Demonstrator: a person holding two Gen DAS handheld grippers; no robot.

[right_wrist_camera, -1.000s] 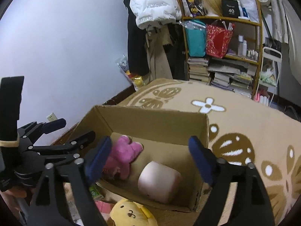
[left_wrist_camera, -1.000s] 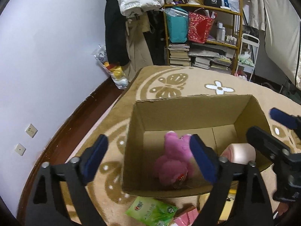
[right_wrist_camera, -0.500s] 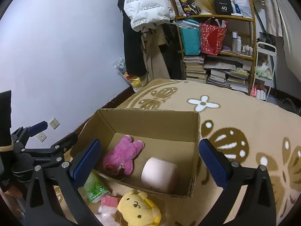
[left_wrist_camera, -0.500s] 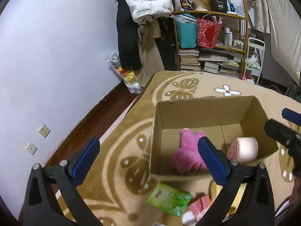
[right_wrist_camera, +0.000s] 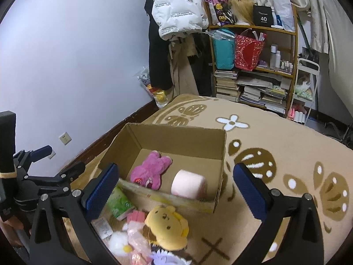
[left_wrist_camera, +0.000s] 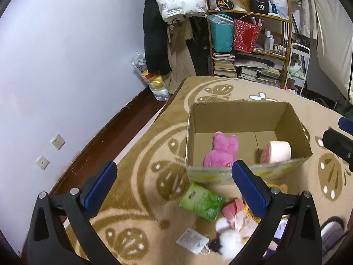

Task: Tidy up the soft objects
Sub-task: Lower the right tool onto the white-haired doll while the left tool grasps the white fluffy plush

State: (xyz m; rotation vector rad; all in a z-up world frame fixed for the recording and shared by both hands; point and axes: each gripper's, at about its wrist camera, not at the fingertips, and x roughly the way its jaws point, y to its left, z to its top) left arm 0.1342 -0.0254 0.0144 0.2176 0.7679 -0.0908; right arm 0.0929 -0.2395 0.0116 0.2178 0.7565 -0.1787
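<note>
A: Both tools up above the rug; pink plush bunny [right_wrist_camera: 152, 169] and pale pink roll [right_wrist_camera: 188, 183] are in the cardboard box [right_wrist_camera: 176, 137]; yellow bear plush [right_wrist_camera: 167, 229] lies just outside it.

B: I'd drop straight onto the bear's head; squeeze gently.

A: Left tool [left_wrist_camera: 174, 185] is wide and empty; right tool [right_wrist_camera: 175, 190] likewise; the white fluffy thing [left_wrist_camera: 228, 241] is blurred, possibly another toy.

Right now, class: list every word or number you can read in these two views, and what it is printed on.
"40": black box on the shelf top; smaller word beneath too small.
White puffer jacket: repeated print, unreadable.
Green packet: blurred.
Cardboard box front: blurred.
</note>
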